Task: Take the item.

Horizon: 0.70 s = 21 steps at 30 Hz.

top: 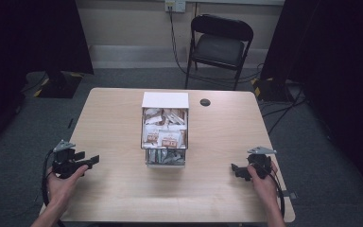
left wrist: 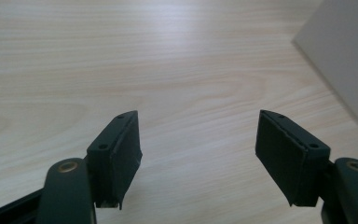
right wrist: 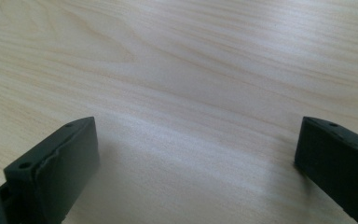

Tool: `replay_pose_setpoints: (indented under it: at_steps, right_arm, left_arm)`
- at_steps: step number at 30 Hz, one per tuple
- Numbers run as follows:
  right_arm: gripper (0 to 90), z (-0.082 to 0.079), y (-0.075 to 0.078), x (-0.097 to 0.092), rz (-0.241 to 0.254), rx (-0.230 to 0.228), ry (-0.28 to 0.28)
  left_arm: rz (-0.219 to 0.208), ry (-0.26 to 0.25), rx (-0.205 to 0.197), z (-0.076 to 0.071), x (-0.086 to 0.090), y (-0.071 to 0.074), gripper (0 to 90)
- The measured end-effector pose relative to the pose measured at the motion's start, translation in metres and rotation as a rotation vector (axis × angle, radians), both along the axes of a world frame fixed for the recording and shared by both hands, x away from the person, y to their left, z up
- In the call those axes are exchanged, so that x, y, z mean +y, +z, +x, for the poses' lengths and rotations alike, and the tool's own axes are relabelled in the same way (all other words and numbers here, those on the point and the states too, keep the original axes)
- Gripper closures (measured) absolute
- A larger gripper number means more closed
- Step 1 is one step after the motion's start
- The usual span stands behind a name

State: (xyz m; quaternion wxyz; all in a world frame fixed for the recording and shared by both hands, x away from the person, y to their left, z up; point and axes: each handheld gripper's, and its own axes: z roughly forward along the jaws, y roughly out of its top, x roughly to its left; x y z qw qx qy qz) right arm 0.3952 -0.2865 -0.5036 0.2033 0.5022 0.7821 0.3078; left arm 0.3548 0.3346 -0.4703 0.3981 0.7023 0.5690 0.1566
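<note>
My left gripper (top: 93, 161) rests low over the wooden table (top: 217, 189), held in my left hand (top: 62, 182), with its jaws pointing toward the middle of the table. In the left gripper view the jaws stand apart with bare wood grain between them; nothing is pinched. Ahead of them and off to the right in that view a pale flat face of the box (left wrist: 342, 51) comes in, well clear of the right-hand pad.

My right gripper (top: 235, 169) sits at the other side of the table in my right hand (top: 263, 182), its jaws turned inward toward the left gripper. In the right gripper view they are spread wide, wider than the left pair, and only table surface lies between them.

The wire rack of packets (top: 165, 135) stands between my two grippers and a little ahead of both, well apart from either. A white box lid (top: 165, 100) closes its far end. Its upper compartments hold white and brown sachets (top: 163, 137); the nearest, lowest compartment holds greyish packets (top: 165, 157).
</note>
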Motion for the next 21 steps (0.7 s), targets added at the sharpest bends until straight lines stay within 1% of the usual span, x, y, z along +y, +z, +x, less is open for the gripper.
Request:
replay_pose_setpoints:
  at_steps: [1, 2, 3, 6, 7, 8, 9, 10, 12, 13, 14, 15, 16, 17, 18, 21]
  right_arm:
    - [0.0, 0.000, 0.000, 0.000, 0.000, 0.000, 0.000]
    - [0.0, 0.000, 0.000, 0.000, 0.001, 0.002, -0.001]
    - [0.0, 0.000, 0.000, 0.000, 0.001, 0.002, -0.001]
    - [0.0, 0.000, 0.000, 0.000, 0.000, 0.000, 0.000]
    - [0.0, 0.000, 0.000, 0.000, 0.000, 0.000, 0.000]
    - [0.0, 0.000, 0.000, 0.000, 0.000, 0.000, 0.000]
    - [0.0, 0.000, 0.000, 0.000, 0.000, 0.000, 0.000]
    - [0.0, 0.000, 0.000, 0.000, 0.000, 0.000, 0.000]
    - [0.0, 0.000, 0.000, 0.000, 0.000, 0.000, 0.000]
    - [0.0, 0.000, 0.000, 0.000, 0.000, 0.000, 0.000]
    - [0.0, 0.000, 0.000, 0.000, 0.000, 0.000, 0.000]
    - [0.0, 0.000, 0.000, 0.000, 0.000, 0.000, 0.000]
    - [0.0, 0.000, 0.000, 0.000, 0.000, 0.000, 0.000]
    - [0.0, 0.000, 0.000, 0.000, 0.000, 0.000, 0.000]
    - [0.0, 0.000, 0.000, 0.000, 0.001, 0.001, 0.000]
    - [0.0, 0.000, 0.000, 0.000, 0.001, 0.001, 0.001]
  left_arm:
    - [-0.009, -0.024, -0.006, -0.002, -0.004, 0.001, 30.8]
    - [-0.010, -0.037, -0.004, -0.003, -0.006, 0.002, 30.9]
    - [-0.010, -0.037, -0.004, -0.003, -0.006, 0.002, 31.1]
    - [-0.013, -0.069, -0.028, -0.004, -0.011, 0.006, 31.5]
    - [-0.013, -0.069, -0.028, -0.004, -0.011, 0.006, 31.5]
    - [-0.025, -0.093, -0.035, -0.005, -0.013, 0.008, 31.5]
    - [-0.025, -0.093, -0.035, -0.005, -0.013, 0.008, 31.8]
    - [-0.052, -0.105, -0.022, -0.005, -0.014, 0.008, 31.8]
    - [-0.075, -0.128, -0.008, -0.005, -0.016, 0.008, 32.3]
    - [-0.067, -0.124, -0.027, -0.005, -0.019, 0.011, 31.8]
    - [-0.067, -0.124, -0.027, -0.005, -0.019, 0.011, 31.8]
    - [-0.055, -0.127, -0.036, -0.006, -0.020, 0.013, 31.7]
    - [-0.056, -0.134, -0.043, -0.006, -0.021, 0.014, 31.7]
    - [-0.072, -0.140, -0.045, -0.006, -0.023, 0.016, 31.4]
    - [-0.075, -0.149, -0.044, -0.006, -0.023, 0.017, 31.1]
    - [-0.081, -0.149, -0.048, -0.006, -0.024, 0.019, 31.5]
